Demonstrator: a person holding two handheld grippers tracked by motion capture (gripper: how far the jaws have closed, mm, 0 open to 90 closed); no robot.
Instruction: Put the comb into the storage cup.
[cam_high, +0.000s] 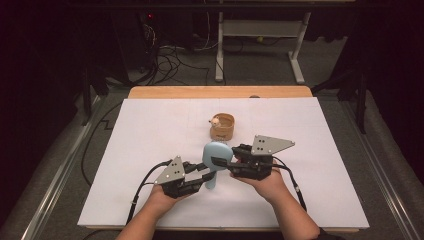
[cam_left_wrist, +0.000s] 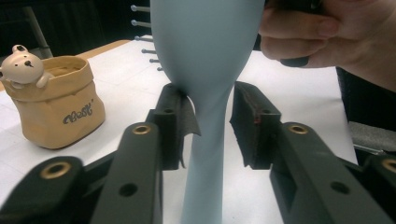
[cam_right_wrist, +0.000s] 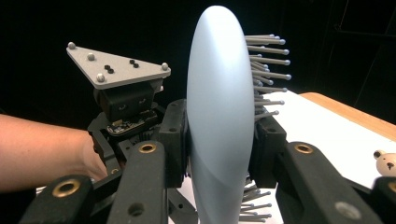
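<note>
Near edge, high view: two forearms come in from the bottom, each hand carrying a gripper over the white table (cam_high: 150, 130).

Left gripper (cam_high: 202, 176): in its own view the jaws stand either side of the pale blue hairbrush (cam_left_wrist: 205, 70) handle, slightly parted. The left pad (cam_left_wrist: 173, 122) touches the neck under the head; the right pad shows a gap. Reads as a loosened hold, not a clamp.

Right gripper (cam_high: 225, 162): in its own view the jaws close on the brush head edge-on, one pad on the smooth back, the other among the bristles. It carries the brush.

The brush is held upright in the air between the two grippers, near-centre of the table, head up, handle down.

Farther back, just beyond the brush: a tan pot shaped like a paper bag (cam_high: 222, 127), with a small bear figure (cam_high: 215, 121) on its rim. It stands apart from both grippers.

Judgement: a hand-over from left to right is in progress. The next move calls for the left jaws to clear the handle fully, then the right gripper can take the brush toward the pot, likely handle first.
</note>
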